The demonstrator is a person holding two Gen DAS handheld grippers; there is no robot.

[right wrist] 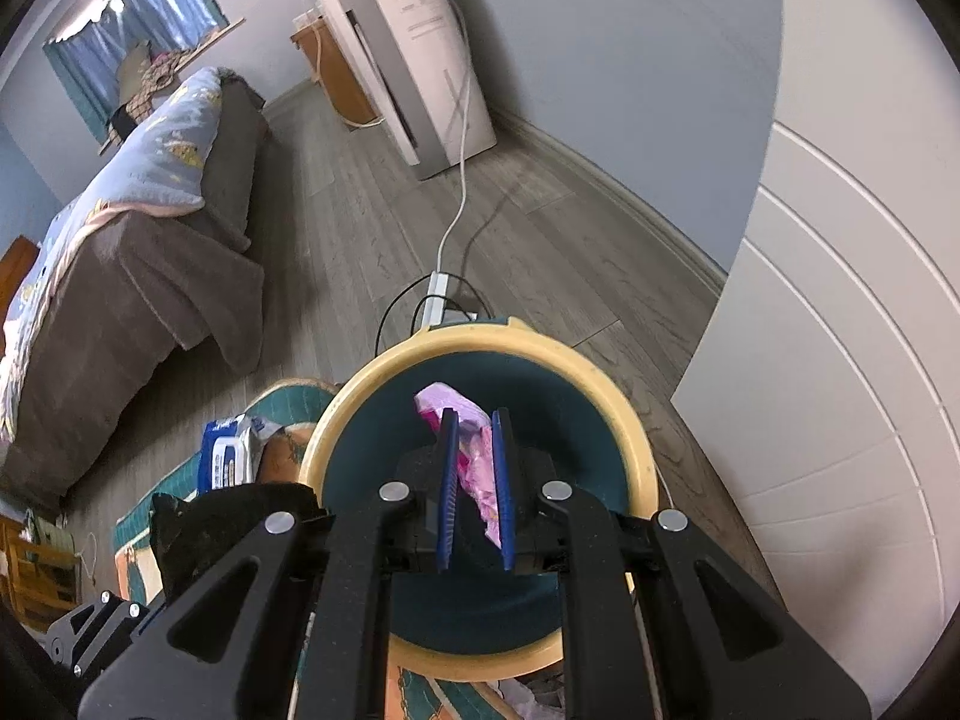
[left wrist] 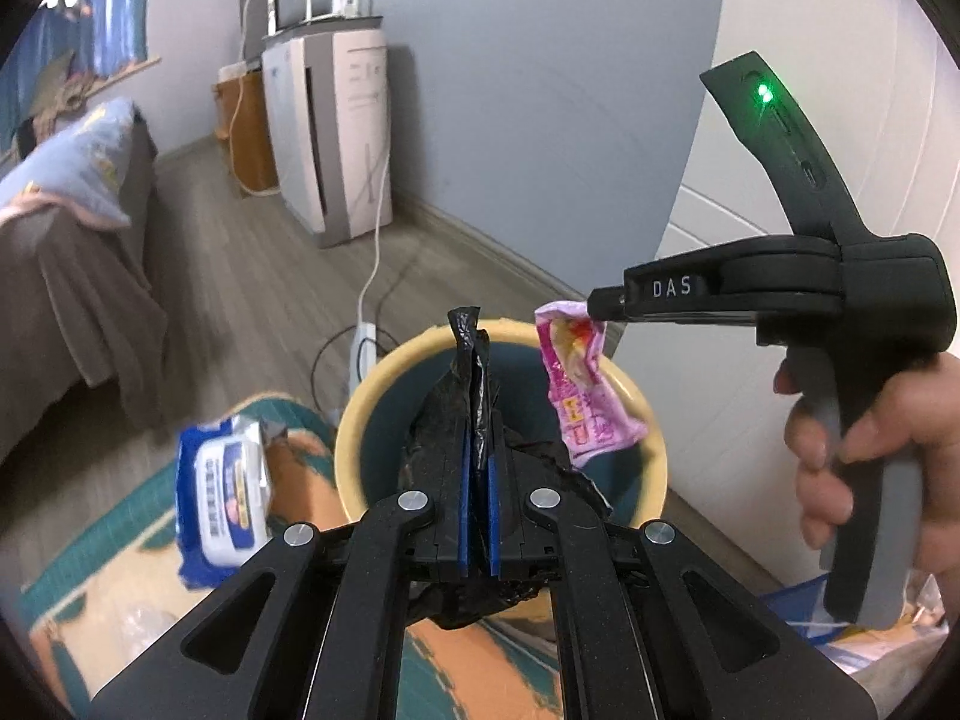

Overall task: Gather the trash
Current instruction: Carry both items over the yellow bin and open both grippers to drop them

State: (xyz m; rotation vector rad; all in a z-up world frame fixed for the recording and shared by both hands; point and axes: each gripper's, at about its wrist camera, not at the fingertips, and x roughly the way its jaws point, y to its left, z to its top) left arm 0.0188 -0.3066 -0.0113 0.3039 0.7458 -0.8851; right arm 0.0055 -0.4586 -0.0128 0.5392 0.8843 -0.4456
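Both claws over the round yellow-rimmed teal bin [right wrist: 636, 420], nothing dropped yet: left gripper [left wrist: 478, 450] clamped on crumpled black plastic bag [left wrist: 450, 414], right gripper [right wrist: 477, 462] clamped on pink snack wrapper [right wrist: 474, 456], while the blue-and-white wet-wipes pack [left wrist: 225, 498] waits on the rug at left.

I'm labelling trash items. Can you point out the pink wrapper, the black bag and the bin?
pink wrapper [left wrist: 573, 390]: left wrist view, its printed middle.
black bag [left wrist: 447, 420]: left wrist view, crumpled body.
bin [right wrist: 480, 339]: right wrist view, far yellow rim.
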